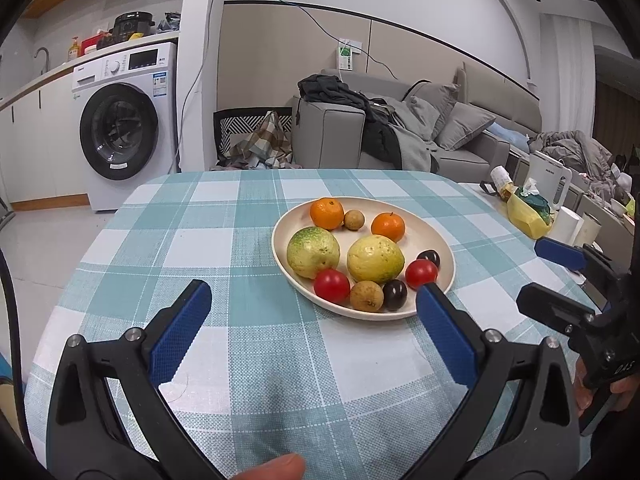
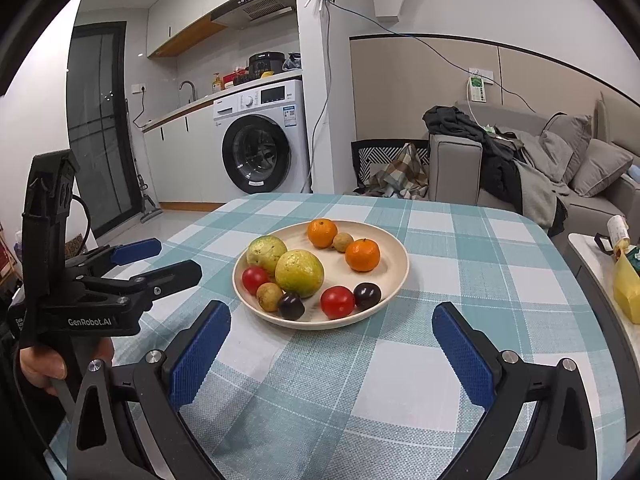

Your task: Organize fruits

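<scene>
Blue-padded and spread wide, the left gripper (image 1: pixel 312 292) hovered over the checked tablecloth (image 1: pixel 208 240) with nothing between its fingers; its right-hand fingertip overlapped the near rim of the plate (image 1: pixel 280 220) in the left wrist view. A fingertip of the person's hand (image 1: pixel 272 468) showed at the bottom edge. The right gripper (image 2: pixel 332 312) was likewise gaping and empty, just short of the same plate, which lay ahead of both tools on the table.

That cream plate was the only container in use, and it held all the fruit. Nearest the grippers sat two red tomatoes (image 2: pixel 337 301), two dark plums (image 2: pixel 291 306) and a small brown longan (image 2: pixel 269 297). Behind these, two large yellow-green guavas (image 2: pixel 299 273) rested side by side, touching. At the far side were two oranges (image 2: pixel 362 255) with a second small brown longan between them, touching the farther orange.

Off the table's right side, on a separate white surface, stood a yellow tissue pack (image 1: pixel 528 216) and a white kettle (image 1: pixel 550 176). Beyond the table were a washing machine (image 1: pixel 120 128) under a counter, and a grey sofa (image 1: pixel 440 120) strewn with clothes and cushions.
</scene>
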The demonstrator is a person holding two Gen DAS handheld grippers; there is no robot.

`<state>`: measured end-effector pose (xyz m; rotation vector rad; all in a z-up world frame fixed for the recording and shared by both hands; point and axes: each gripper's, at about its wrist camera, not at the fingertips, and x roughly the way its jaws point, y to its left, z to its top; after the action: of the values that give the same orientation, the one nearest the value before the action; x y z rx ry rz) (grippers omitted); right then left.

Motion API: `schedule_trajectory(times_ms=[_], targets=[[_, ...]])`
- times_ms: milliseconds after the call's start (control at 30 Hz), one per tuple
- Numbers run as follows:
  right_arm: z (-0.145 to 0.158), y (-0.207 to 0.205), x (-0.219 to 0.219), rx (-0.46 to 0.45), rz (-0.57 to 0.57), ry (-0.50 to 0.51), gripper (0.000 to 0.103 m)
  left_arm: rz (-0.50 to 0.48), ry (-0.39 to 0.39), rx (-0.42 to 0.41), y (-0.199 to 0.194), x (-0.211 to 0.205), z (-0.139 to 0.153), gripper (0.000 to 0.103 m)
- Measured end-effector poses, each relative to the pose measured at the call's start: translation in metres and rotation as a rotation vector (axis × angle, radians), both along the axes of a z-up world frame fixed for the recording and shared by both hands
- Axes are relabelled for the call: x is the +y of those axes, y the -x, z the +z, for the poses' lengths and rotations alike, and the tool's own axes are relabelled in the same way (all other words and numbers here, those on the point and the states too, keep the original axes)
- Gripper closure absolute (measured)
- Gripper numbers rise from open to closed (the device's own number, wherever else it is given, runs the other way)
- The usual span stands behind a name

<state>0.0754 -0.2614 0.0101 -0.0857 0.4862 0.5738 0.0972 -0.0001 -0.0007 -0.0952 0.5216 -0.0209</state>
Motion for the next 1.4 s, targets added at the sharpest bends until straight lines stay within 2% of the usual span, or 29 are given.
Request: schedule_trajectory(times_ms=[1400], targets=[[0.0018, 0.0029, 0.0005, -0.01, 0.009, 0.003, 0.0, -0.002, 0.0, 0.0, -0.0012, -0.0001, -0.0012, 0.001]])
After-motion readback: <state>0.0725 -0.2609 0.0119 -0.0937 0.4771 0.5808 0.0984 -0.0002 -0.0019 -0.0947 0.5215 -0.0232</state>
